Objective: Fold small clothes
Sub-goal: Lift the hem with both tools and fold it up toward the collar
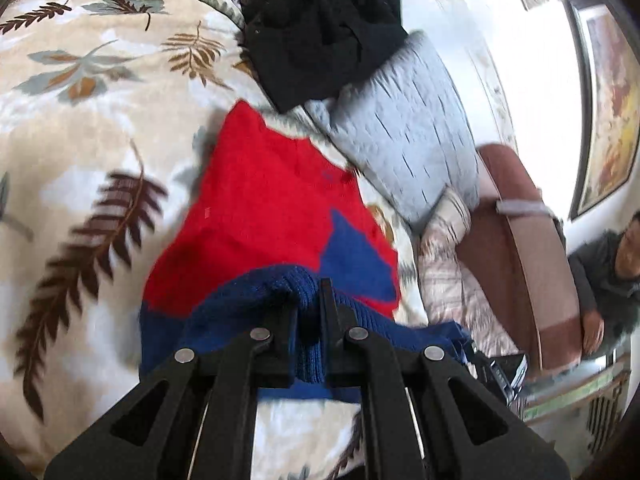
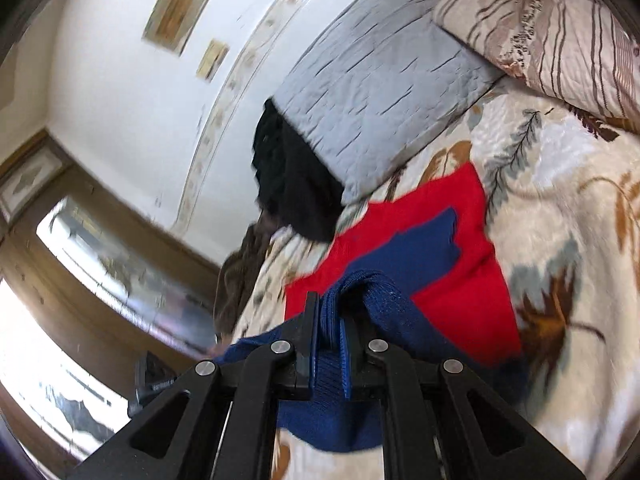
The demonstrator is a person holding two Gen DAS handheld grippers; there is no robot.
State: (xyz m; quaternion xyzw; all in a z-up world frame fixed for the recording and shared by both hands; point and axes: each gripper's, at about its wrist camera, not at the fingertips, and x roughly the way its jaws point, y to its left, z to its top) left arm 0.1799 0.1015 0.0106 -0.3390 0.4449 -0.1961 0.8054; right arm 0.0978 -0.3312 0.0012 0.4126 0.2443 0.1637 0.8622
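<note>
So the navy ribbed hem of the red and blue sweater (image 1: 264, 208) is pinched tight by the left gripper (image 1: 310, 304), and by the right gripper (image 2: 332, 320) too. It's spread on the leaf-print blanket (image 1: 80, 152), with black clothing (image 1: 320, 24) at 12 o'clock and a grey pillow (image 1: 408, 132) at 2.

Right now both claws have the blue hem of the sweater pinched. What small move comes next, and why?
Probably carry the hem forward over the red body. The left claw and right claw each grip the ribbed blue hem of the red and blue sweater, whose far end lies flat on the leaf-print blanket, so the fold looks ready.
</note>
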